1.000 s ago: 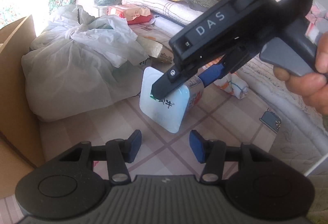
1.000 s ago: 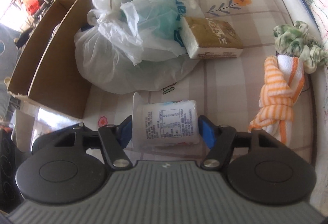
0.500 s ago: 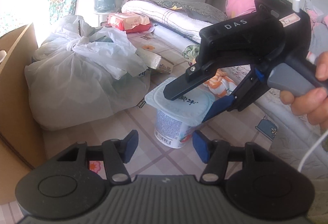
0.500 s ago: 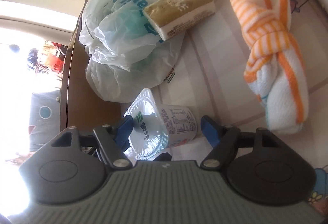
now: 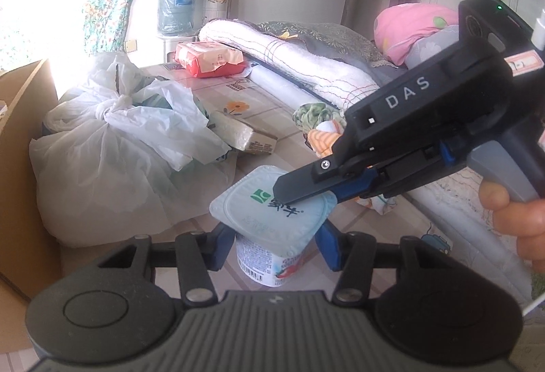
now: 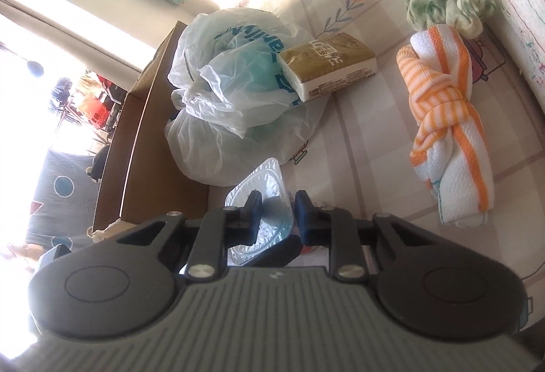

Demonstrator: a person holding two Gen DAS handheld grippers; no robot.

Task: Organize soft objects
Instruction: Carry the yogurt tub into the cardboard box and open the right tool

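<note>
The white plastic yogurt cup (image 5: 272, 229) is standing upright on the checked bed sheet (image 5: 391, 236), between the left tongs (image 5: 270, 251), whose blue pads are flanking its body without visibly pressing. The right tongs (image 5: 306, 193), having just been closing, are pinching the cup's foil lid rim.

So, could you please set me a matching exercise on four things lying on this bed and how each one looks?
Things:
1. yogurt cup
2. striped towel
3. plastic bag
4. tissue pack

Descriptions:
A. white, tied shut at the top
B. red wrapper
C. standing upright, lid sealed
D. knotted, orange and white

Pairs: 1-C, 2-D, 3-A, 4-B
</note>
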